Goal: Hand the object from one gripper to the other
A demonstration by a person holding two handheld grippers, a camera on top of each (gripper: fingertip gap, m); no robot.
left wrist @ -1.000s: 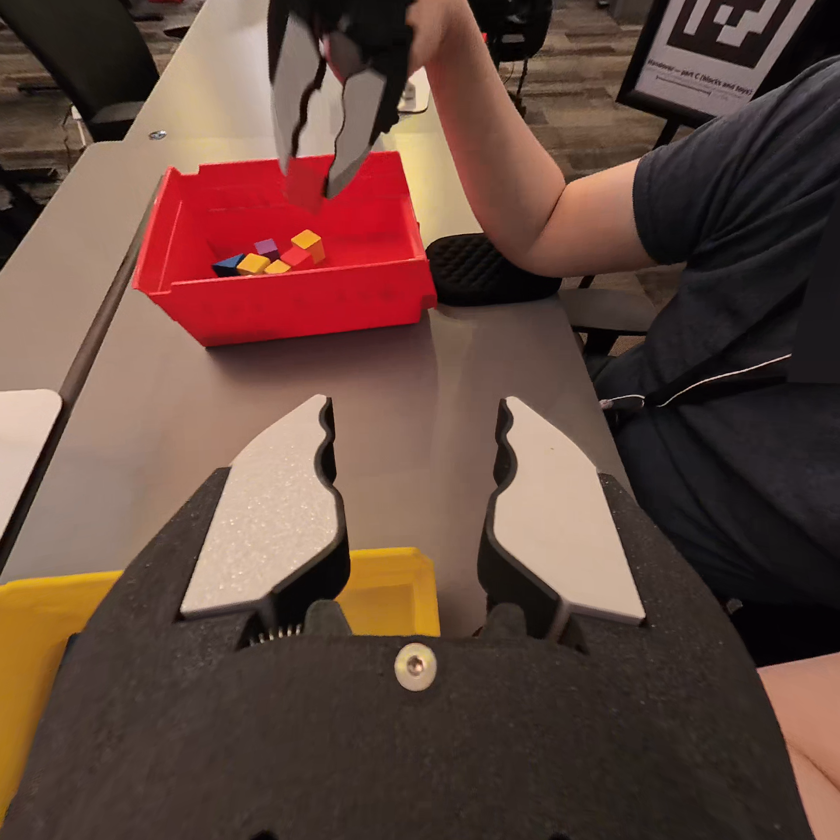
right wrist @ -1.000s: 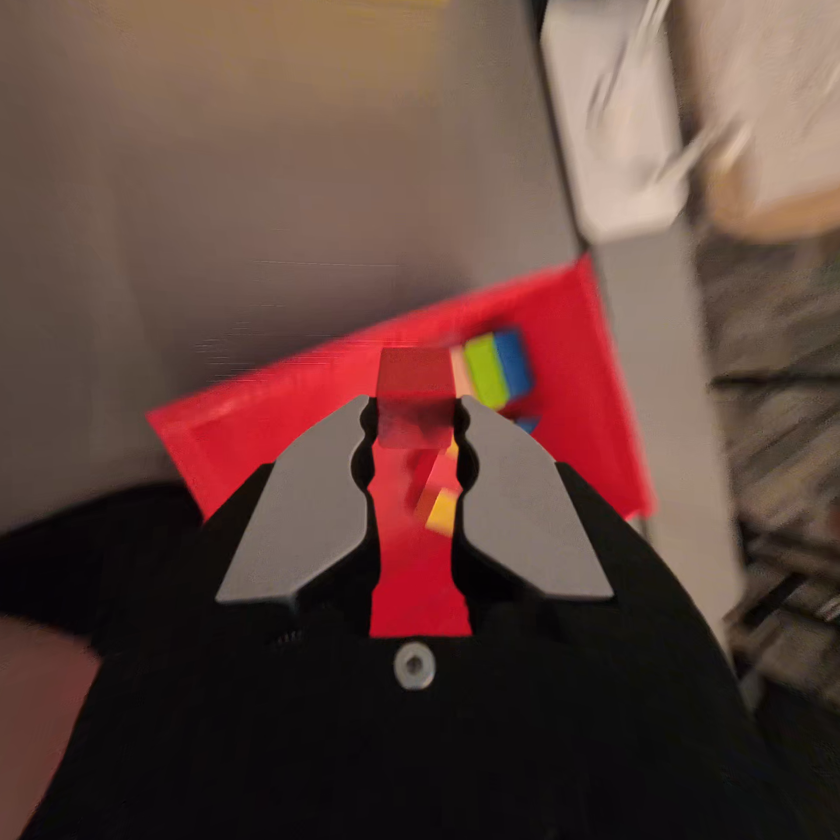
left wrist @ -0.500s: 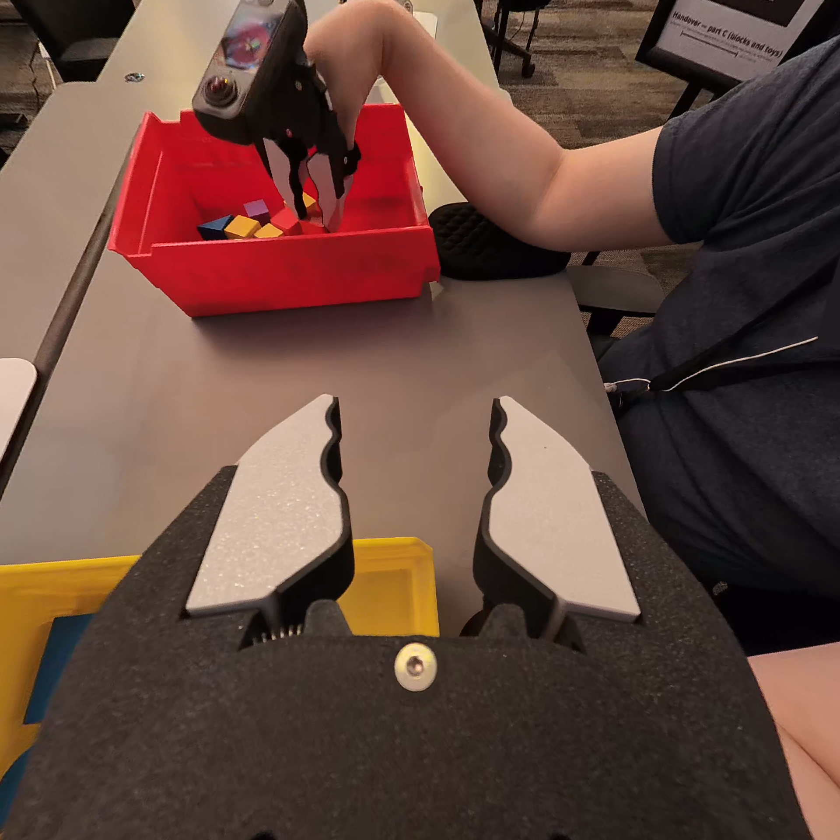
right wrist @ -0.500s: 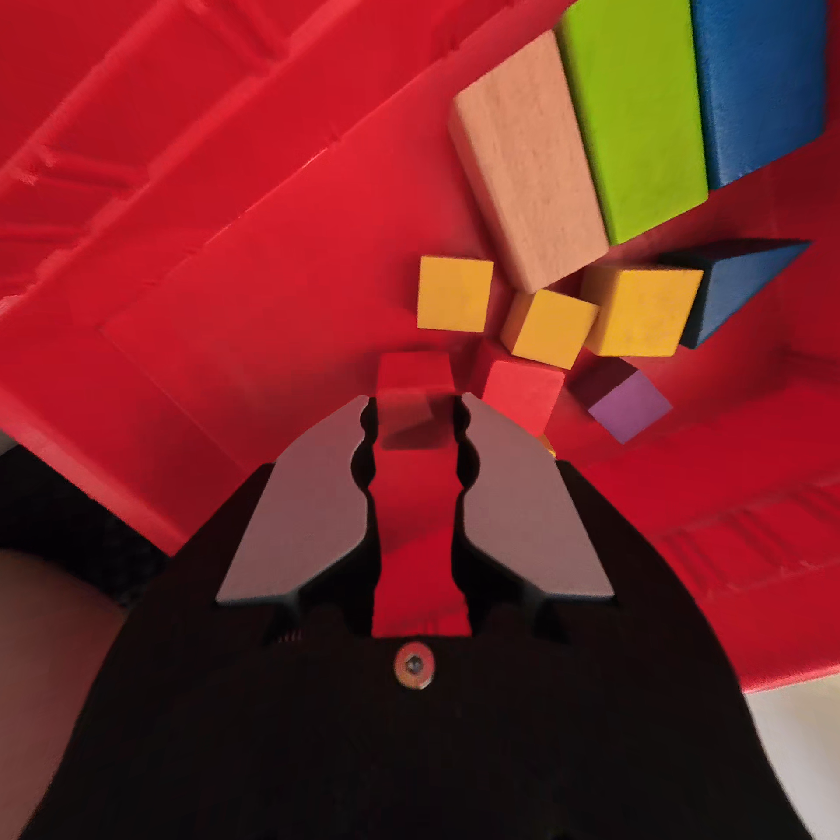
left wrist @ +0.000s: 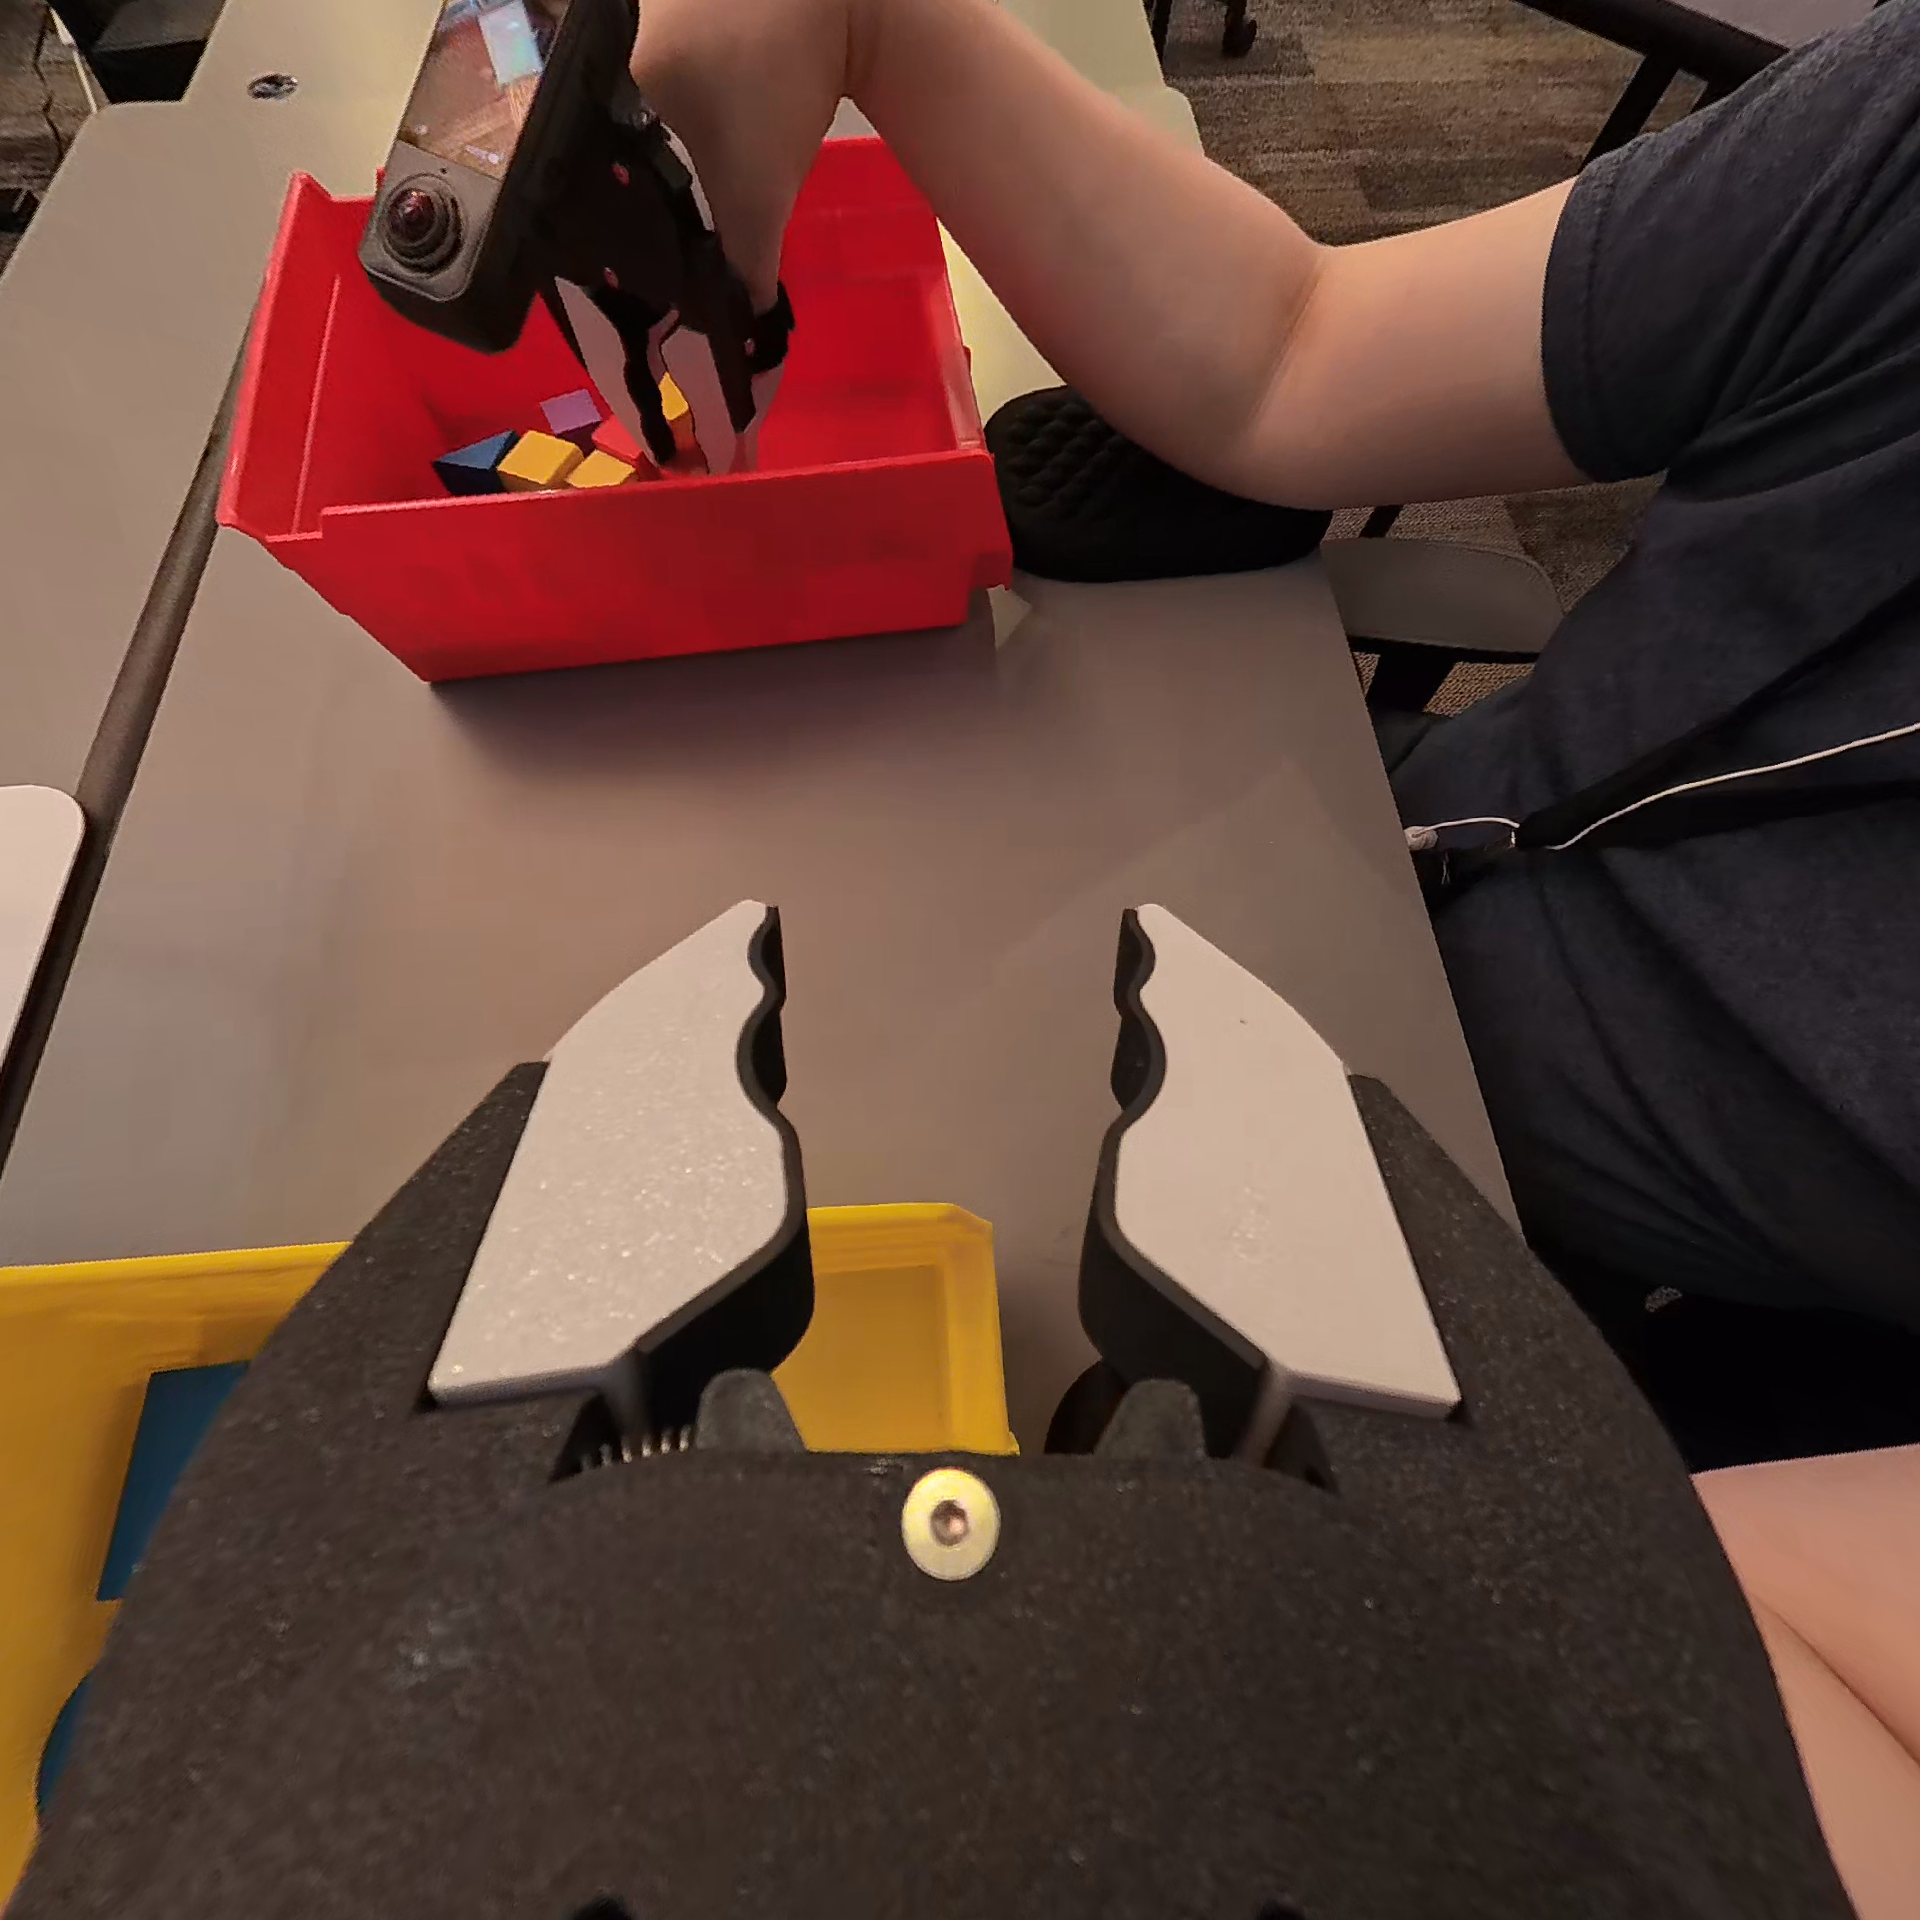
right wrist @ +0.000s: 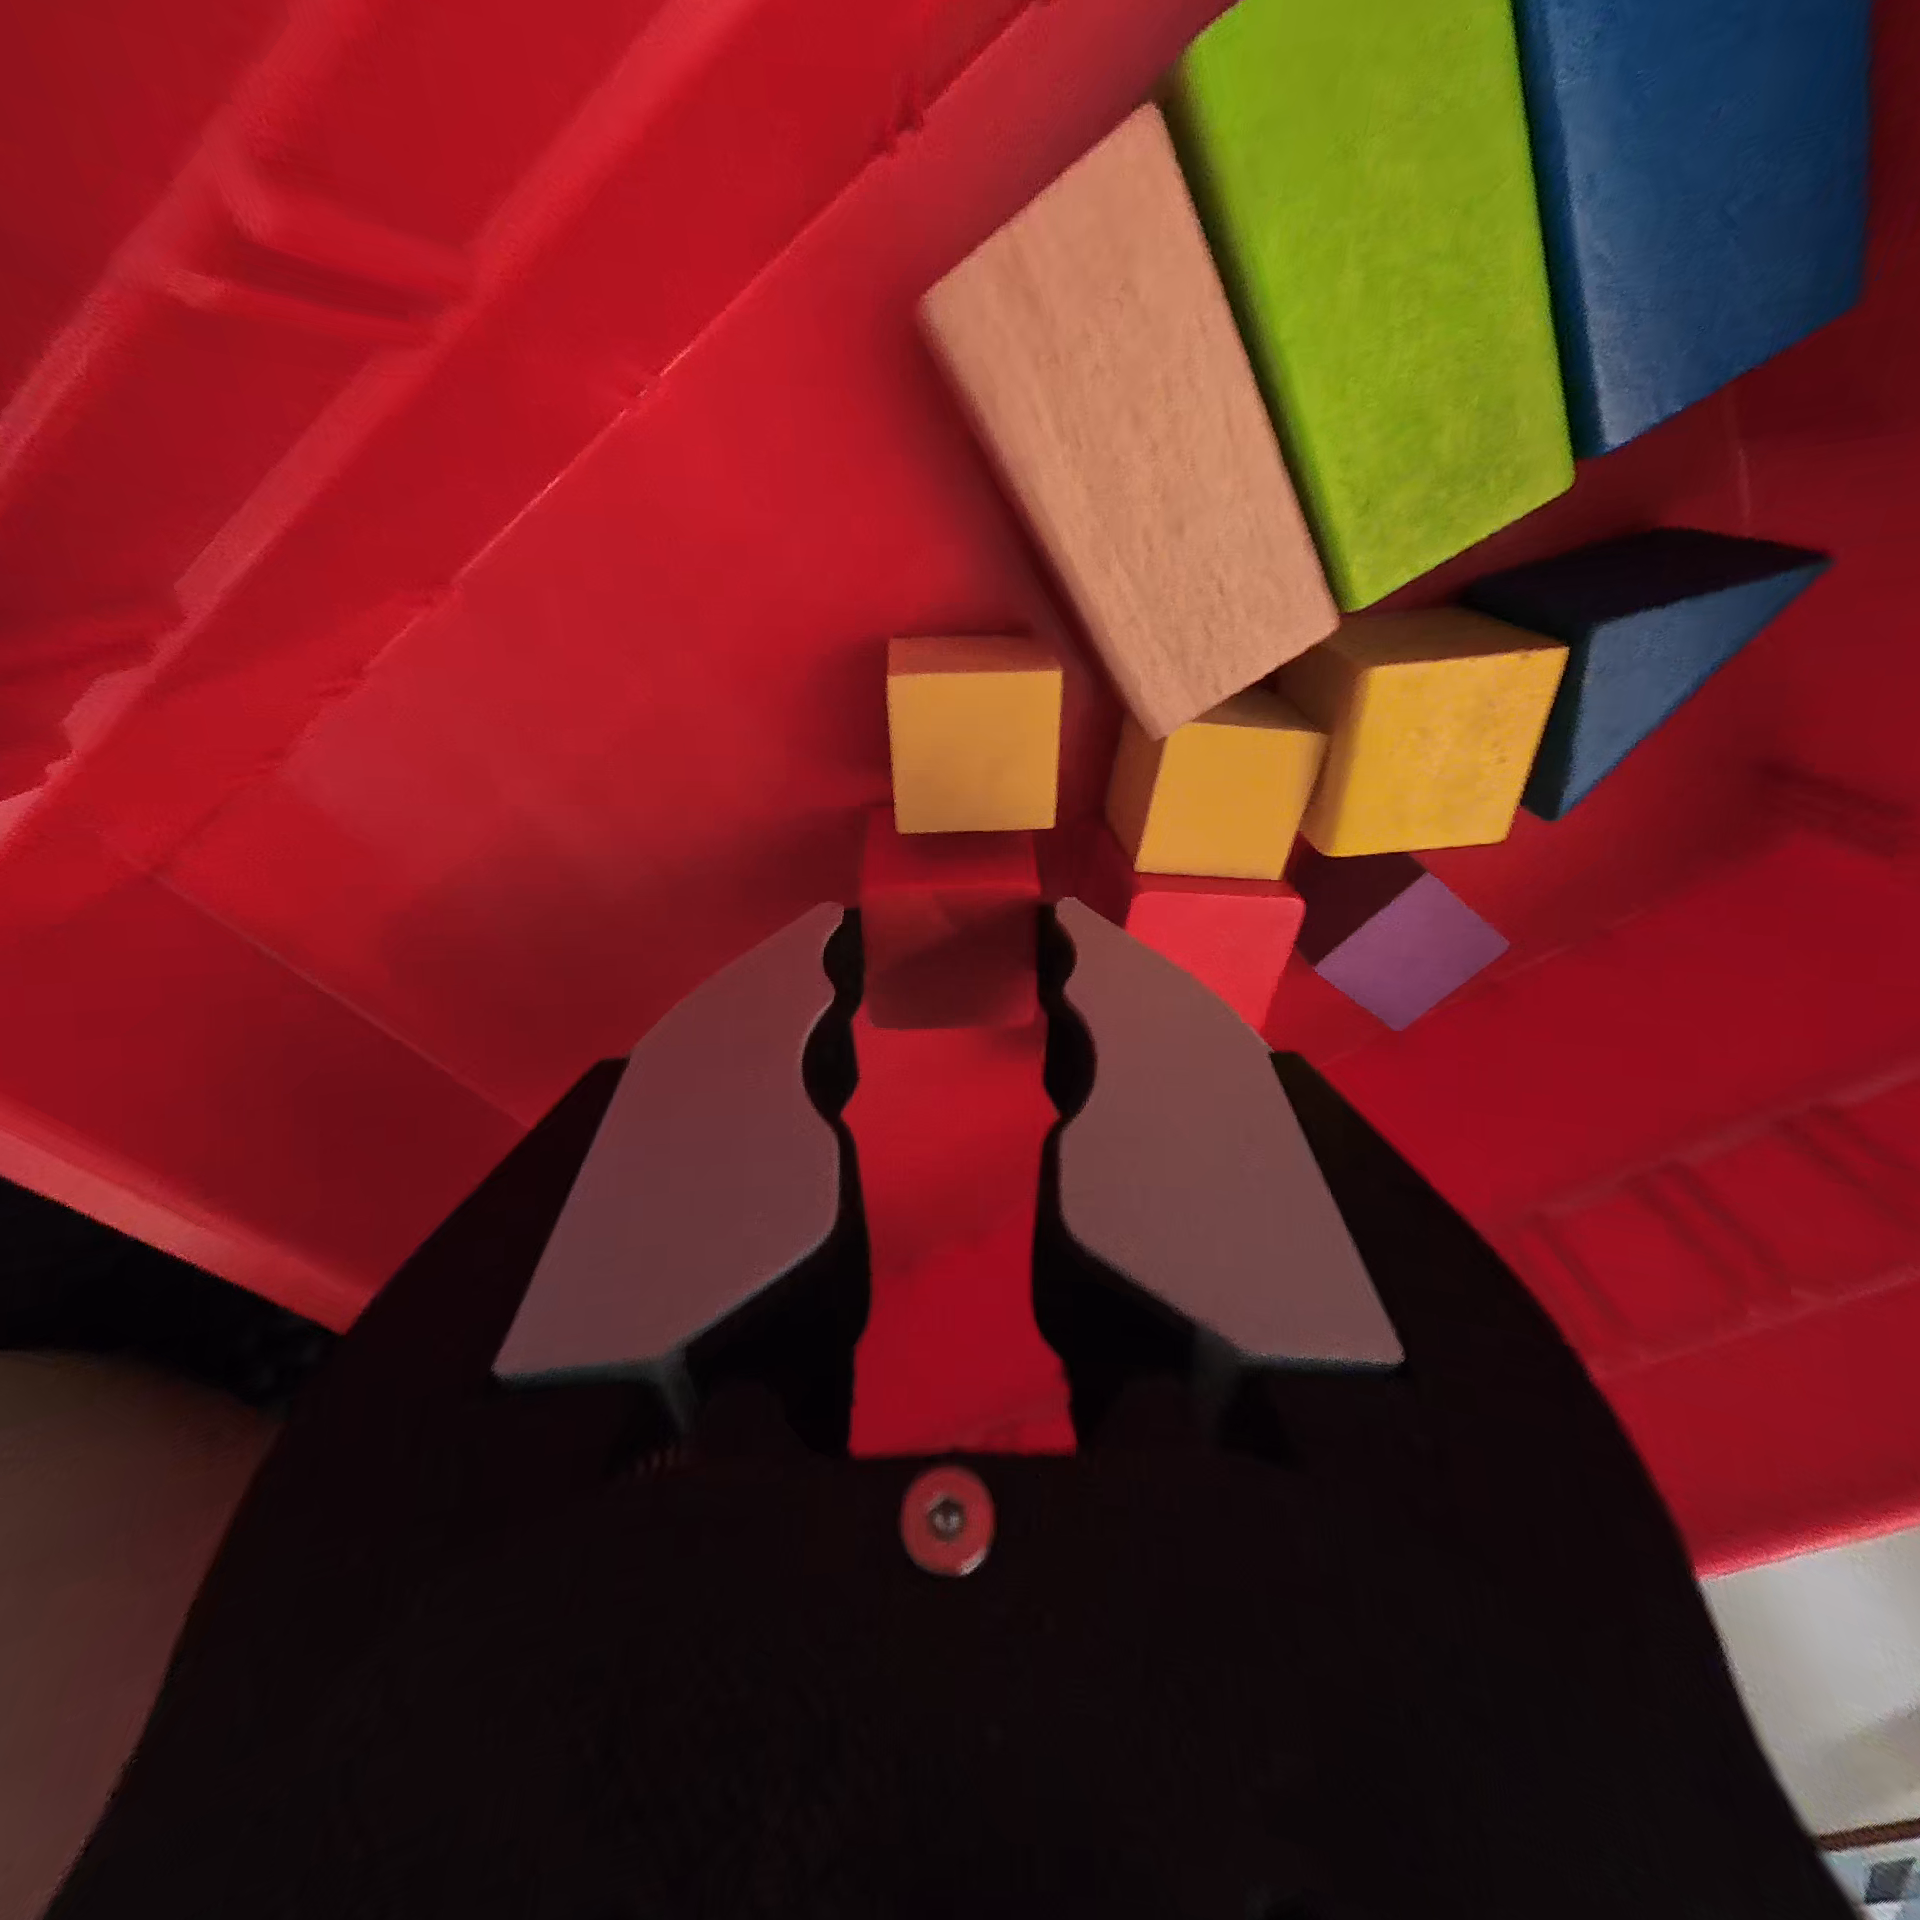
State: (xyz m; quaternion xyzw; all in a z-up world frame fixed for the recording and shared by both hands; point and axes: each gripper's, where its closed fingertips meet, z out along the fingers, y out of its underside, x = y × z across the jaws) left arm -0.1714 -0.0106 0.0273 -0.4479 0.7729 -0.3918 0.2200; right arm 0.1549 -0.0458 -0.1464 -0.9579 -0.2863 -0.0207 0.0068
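My right gripper is shut on a small red cube and holds it low inside the red bin, just in front of a yellow cube. In the left wrist view the right gripper reaches down into the red bin at the far end of the table. The red cube is hidden there behind the fingers. My left gripper is open and empty, hovering above the grey table near the yellow bin.
Several blocks lie in the red bin: two more yellow cubes, a red cube, a purple one, a blue wedge, and wood, green and blue slabs. A black pad and the person's arm are on the right.
My right gripper has come down with the red cube from above the red bin to near its floor. My left gripper has stayed open, shifting slightly.
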